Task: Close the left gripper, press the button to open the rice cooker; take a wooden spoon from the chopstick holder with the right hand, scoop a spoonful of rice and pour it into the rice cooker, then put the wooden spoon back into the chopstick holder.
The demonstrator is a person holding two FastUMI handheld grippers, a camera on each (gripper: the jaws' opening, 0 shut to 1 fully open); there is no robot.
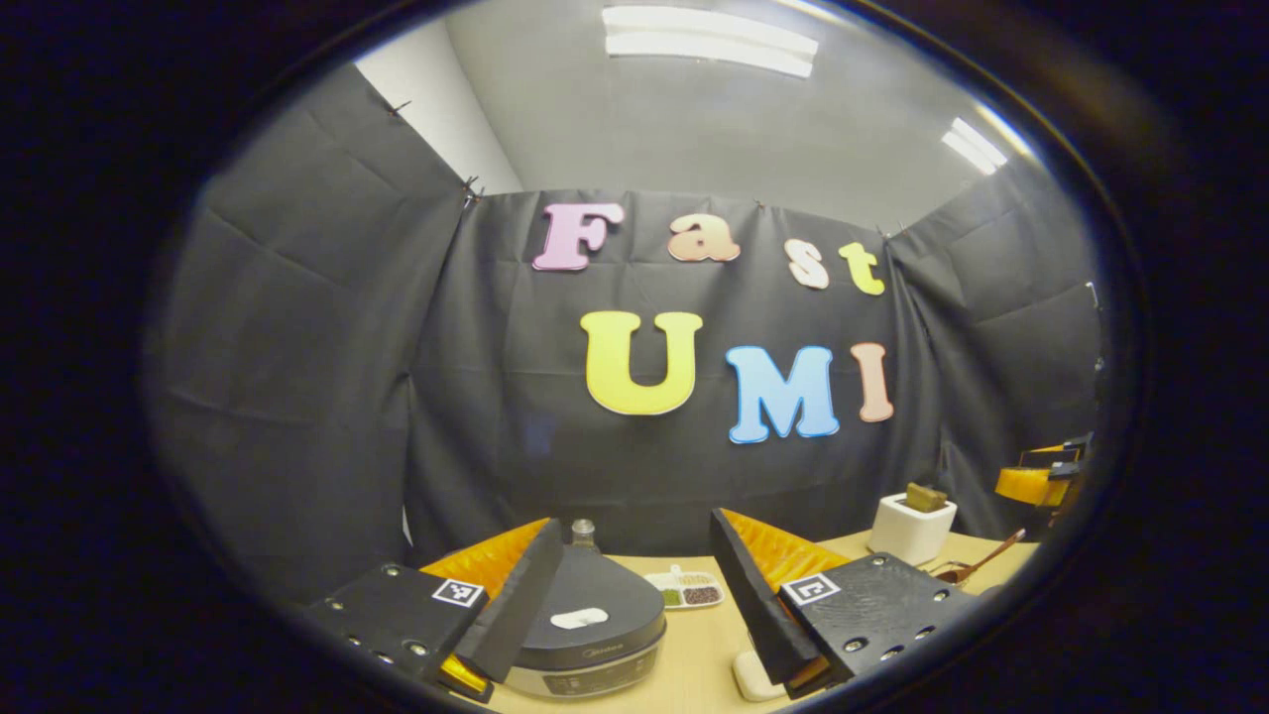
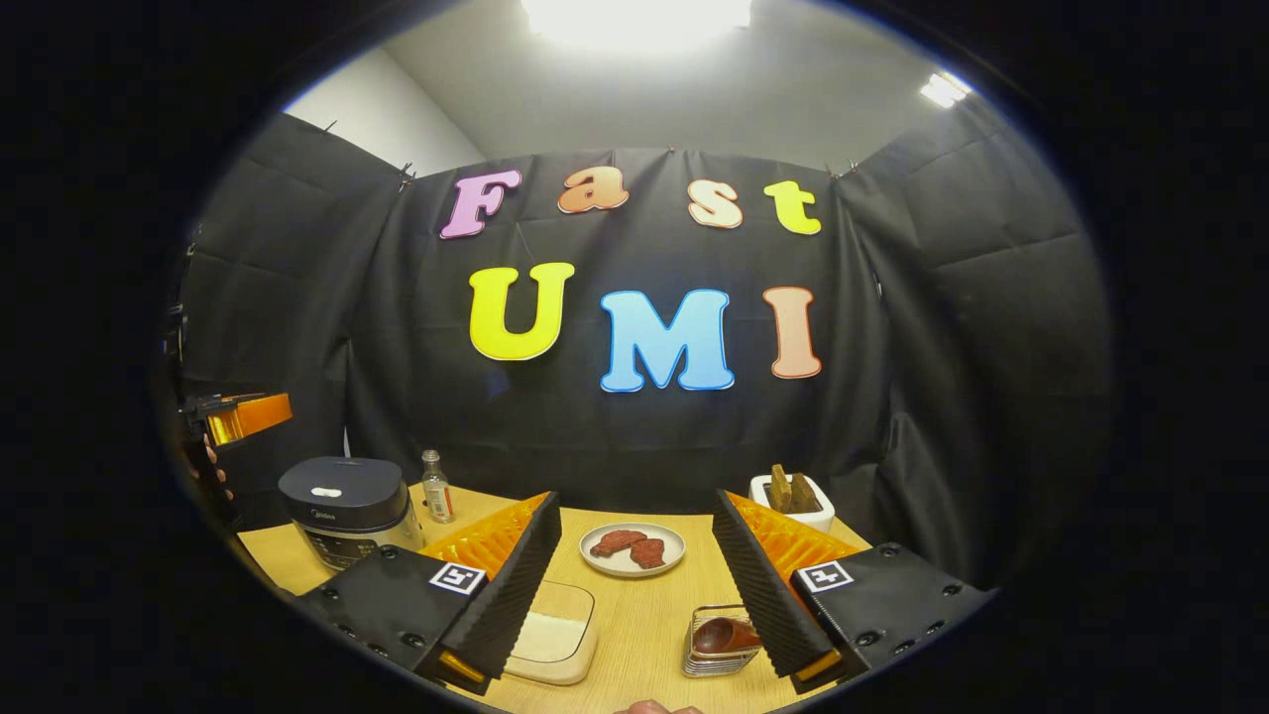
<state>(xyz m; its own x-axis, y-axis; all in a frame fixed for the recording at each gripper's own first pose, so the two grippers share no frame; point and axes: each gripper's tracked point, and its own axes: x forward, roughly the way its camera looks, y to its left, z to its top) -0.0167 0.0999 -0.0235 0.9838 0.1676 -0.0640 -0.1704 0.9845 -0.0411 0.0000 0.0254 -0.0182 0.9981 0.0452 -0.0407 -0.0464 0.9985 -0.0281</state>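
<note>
In the left gripper view the dark rice cooker point(image 1: 595, 620) sits low between my fingers, its lid down, with a pale button point(image 1: 578, 618) on top. My left gripper point(image 1: 634, 526) is open above it and holds nothing. The right gripper view has the cooker point(image 2: 342, 506) at the far left. A wire chopstick holder point(image 2: 722, 645) with the wooden spoon point(image 2: 724, 635) in it stands just inside the right finger of my open right gripper point(image 2: 634, 506). A clear box of rice point(image 2: 550, 635) lies by its left finger. The spoon's handle point(image 1: 981, 565) shows at the far right.
On the wooden table point(image 2: 644, 615) are a plate of red meat point(image 2: 633, 548), a small bottle point(image 2: 434, 488) behind the cooker, a white pot with brown pieces point(image 2: 793, 501), and a small dish of green and brown bits point(image 1: 684, 590). Black cloth closes the booth's back and sides.
</note>
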